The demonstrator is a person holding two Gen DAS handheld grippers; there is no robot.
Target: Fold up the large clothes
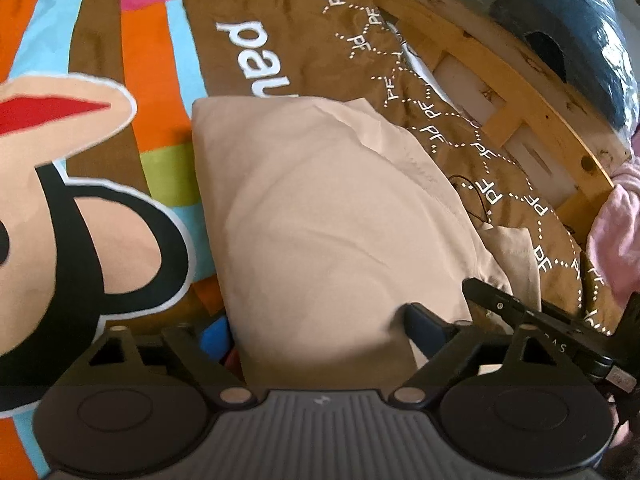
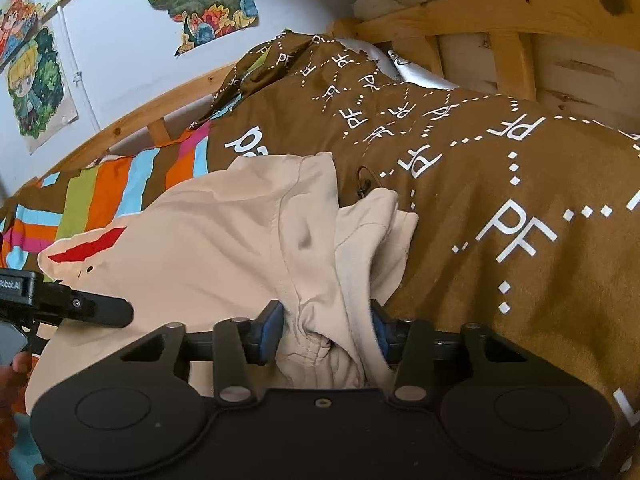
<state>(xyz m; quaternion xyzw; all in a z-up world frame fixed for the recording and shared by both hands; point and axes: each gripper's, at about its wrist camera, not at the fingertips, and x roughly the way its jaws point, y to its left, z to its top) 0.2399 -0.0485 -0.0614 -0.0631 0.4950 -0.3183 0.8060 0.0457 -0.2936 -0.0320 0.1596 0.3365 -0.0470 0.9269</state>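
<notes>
Nearest to us in the right wrist view, the right gripper has its blue-padded fingers drawn partly together on a bunched fold of the beige garment, the cloth gathered and pinched between them. In the left wrist view, the left gripper has its fingers spread wide, one on each side of the near edge of the same garment; the left finger is mostly hidden by the cloth, so we cannot tell whether the pads press on it.

Just past the fingers, we see the garment lying on the bed, already folded into a thick, roughly rectangular stack, with a looser flap sticking out on its right side. The tip of the other gripper reaches into each view from the side, close to the garment's near corners.

Under the garment lies a brown blanket printed with white dotted lines and letters, coloured stripes and a large cartoon figure. A thin dark cord lies on the blanket just beside the garment's right edge.

Farther off stands the wooden bed frame. Behind it, on the white wall, hang colourful drawings. A pink cloth lies at the right edge of the left wrist view.
</notes>
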